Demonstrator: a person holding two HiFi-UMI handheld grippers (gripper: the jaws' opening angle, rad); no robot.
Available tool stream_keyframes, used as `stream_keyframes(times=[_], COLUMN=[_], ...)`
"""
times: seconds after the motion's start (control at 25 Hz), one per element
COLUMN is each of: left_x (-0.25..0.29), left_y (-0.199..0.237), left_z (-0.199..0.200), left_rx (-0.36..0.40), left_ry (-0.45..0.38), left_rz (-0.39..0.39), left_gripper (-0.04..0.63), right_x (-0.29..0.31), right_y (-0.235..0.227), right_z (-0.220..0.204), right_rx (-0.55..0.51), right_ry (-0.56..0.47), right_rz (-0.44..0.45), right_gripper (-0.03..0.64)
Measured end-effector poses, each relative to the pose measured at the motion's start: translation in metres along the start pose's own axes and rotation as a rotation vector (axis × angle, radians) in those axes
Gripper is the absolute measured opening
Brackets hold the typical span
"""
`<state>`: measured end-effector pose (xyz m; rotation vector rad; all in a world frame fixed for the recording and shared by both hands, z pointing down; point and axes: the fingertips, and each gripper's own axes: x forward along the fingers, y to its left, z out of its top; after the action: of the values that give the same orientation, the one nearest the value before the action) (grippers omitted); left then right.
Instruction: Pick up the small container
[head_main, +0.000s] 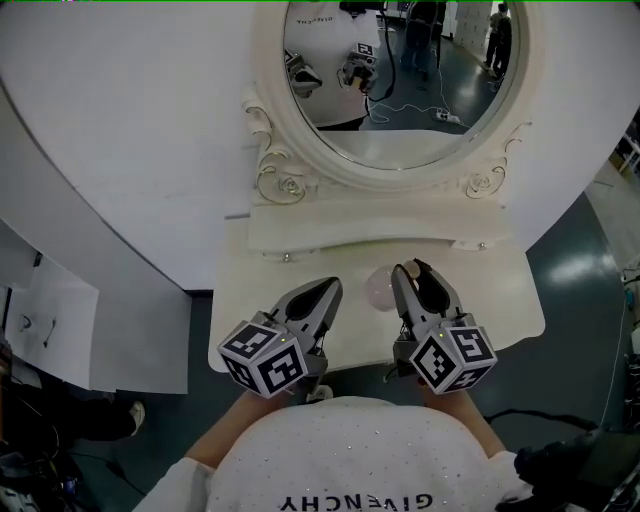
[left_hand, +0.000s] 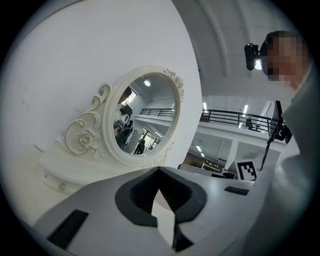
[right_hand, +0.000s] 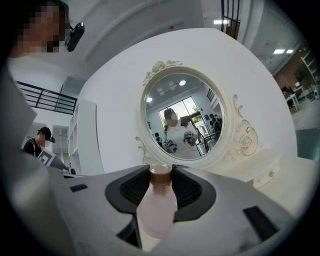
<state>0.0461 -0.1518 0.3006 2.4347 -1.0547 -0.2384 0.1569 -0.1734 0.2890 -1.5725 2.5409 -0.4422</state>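
The right gripper (right_hand: 161, 174) clamps the small container (right_hand: 157, 212) at its brown-capped neck (probably the easiest part to pinch) above the tabletop (head_main: 495, 290). The left gripper (left_hand: 160, 175), closed and empty, hangs alongside.

Oval mirror (head_main: 400, 90), cream frame with carved scrolls and a rose (head_main: 290, 184) at each lower corner, upright at back of cream bench (head_main: 245, 320). Low drawer ledge (head_main: 370, 225) under the frame, two small knobs. Curved white wall panel (head_main: 130, 140) behind. Dark floor (head_main: 575, 270) right of bench. Mirror reflects standing people. Black railing (left_hand: 235, 119) on upper level, seen in left gripper view
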Motion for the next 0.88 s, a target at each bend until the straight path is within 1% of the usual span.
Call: stream_keyframes(times=[0.2, 0.6, 0.88], left_x=[0.007, 0.008, -0.001], left_y=[-0.028, -0.08, -0.106], left_z=[-0.012, -0.062, -0.087], left_rx=[0.012, 0.005, -0.002], left_ry=[-0.029, -0.023, -0.031], left_rz=[0.032, 0.086, 0.121], left_gripper=[0.002, 0.002, 0.002], right_x=[-0.03, -0.09, -0.12], right_y=[-0.018, -0.054, -0.062], right_z=[0.007, 0.001, -0.008], right_rx=[0.005, 0.037, 0.034], right_ry=[-0.005, -0.004, 0.016], right_rz=[0.037, 0.089, 0.128], right_gripper=[0.143, 0.143, 0.143])
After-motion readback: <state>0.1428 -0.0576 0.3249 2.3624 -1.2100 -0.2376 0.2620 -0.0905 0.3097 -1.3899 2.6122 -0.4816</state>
